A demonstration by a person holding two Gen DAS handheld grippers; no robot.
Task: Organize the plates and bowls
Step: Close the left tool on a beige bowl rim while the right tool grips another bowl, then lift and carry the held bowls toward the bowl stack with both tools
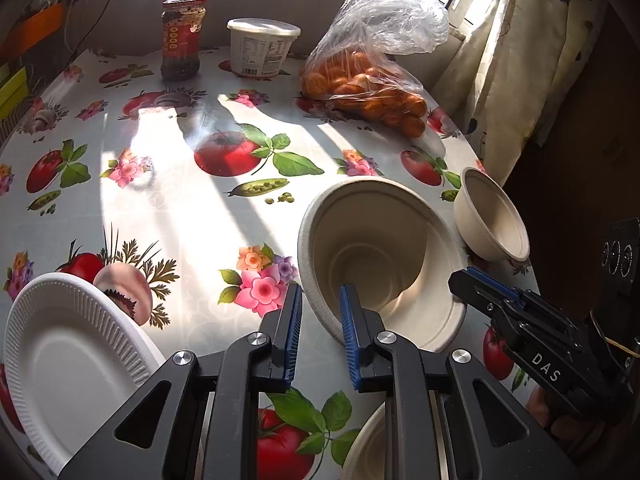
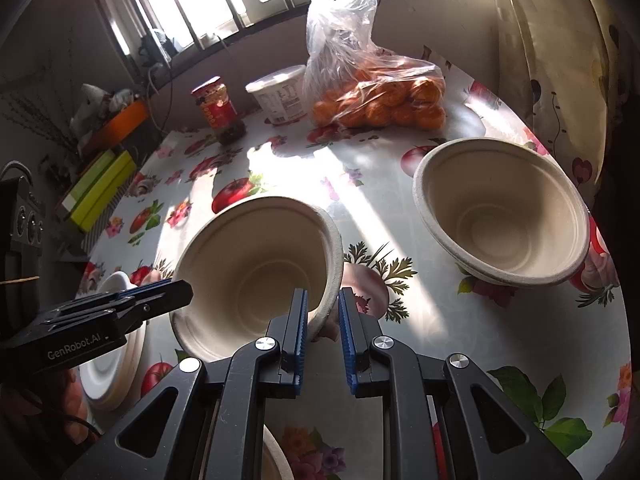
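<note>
Bowl [image 2: 256,268] tilted — both tools angled down; left tool [image 1: 320,320], right tool [image 2: 323,320] each pinching rim.

The sunlit middle of the tabletop [image 1: 168,200] lies bare, open for passing. Beyond it a jar [image 1: 182,38], a white tub [image 1: 262,46] and a bag of oranges [image 1: 368,92] block the far edge. Right of it two bowls [image 2: 256,264] [image 2: 500,212] crowd together.

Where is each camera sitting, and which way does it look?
Left wrist: on the left gripper, looking forward and down at the tilted bowl; its own fingers and the right gripper show.
Right wrist: on the right gripper, facing the same bowl; its fingers and the left gripper show.
Both share the bowl, jar and orange bag.
</note>
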